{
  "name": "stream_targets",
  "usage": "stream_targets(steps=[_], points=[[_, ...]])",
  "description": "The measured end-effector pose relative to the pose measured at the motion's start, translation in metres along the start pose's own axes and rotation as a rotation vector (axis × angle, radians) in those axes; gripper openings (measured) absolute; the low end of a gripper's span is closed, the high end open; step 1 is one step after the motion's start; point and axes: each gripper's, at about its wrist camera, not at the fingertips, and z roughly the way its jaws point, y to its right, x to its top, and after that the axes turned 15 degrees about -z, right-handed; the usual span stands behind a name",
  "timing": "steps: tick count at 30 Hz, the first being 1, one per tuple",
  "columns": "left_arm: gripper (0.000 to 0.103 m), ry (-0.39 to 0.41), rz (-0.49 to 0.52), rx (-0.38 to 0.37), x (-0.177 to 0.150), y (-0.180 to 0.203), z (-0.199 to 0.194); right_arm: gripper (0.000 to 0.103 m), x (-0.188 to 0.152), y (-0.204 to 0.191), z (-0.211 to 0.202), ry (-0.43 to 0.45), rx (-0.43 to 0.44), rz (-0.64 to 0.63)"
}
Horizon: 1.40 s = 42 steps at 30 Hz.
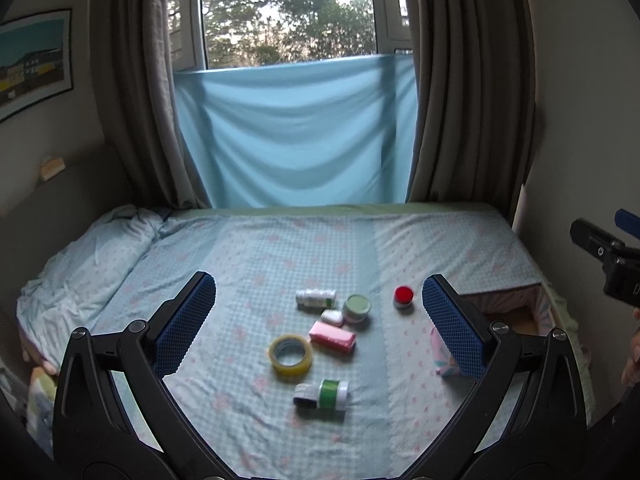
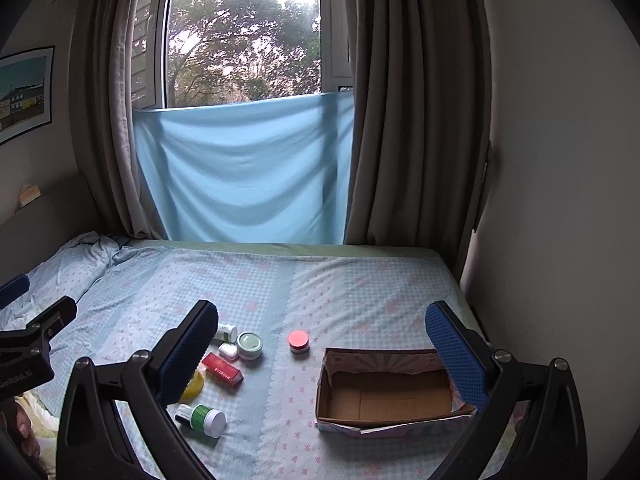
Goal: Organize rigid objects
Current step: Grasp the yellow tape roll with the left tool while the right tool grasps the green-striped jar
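Several small items lie on the bed: a white bottle point(image 1: 316, 298), a green-lidded jar point(image 1: 357, 307), a small white case point(image 1: 333, 317), a pink-red box point(image 1: 333, 336), a yellow tape roll point(image 1: 291, 357), a green-banded bottle point(image 1: 330, 394) and a red-lidded jar point(image 1: 403, 297). An open, empty cardboard box point(image 2: 388, 394) sits at the right. My left gripper point(image 1: 318, 324) is open above the cluster. My right gripper point(image 2: 320, 356) is open, empty, above the bed between the items and the box. The red-lidded jar point(image 2: 298, 341) stands left of the box.
The bed point(image 1: 280, 248) has a blue checked sheet, with a rumpled pillow point(image 1: 92, 256) at the left. Curtains and a window stand behind it. A wall point(image 2: 560, 200) runs close along the right side of the bed.
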Motion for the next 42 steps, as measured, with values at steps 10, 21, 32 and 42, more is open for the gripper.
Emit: stream_targets(steps=[10,21,32,42], points=[[0.102,-0.166,0.002,0.016,-0.021,-0.066,0.058,0.103,-0.016,-0.038,0.049,-0.147,0.106,0.036],[0.102,-0.395,0.128,-0.094,-0.033,-0.145,0.169,0.103,-0.015,-0.123,0.112,-0.379,0.160,0.167],[0.102,-0.654,0.280,-0.211,-0.094,-0.177,0.309,0.103,-0.061,-0.200,0.209,-0.670,0.154,0.273],[0.102,-0.775,0.352,-0.272,-0.171,-0.167,0.396,0.103,-0.137,-0.245,0.293,-0.922,0.201,0.285]])
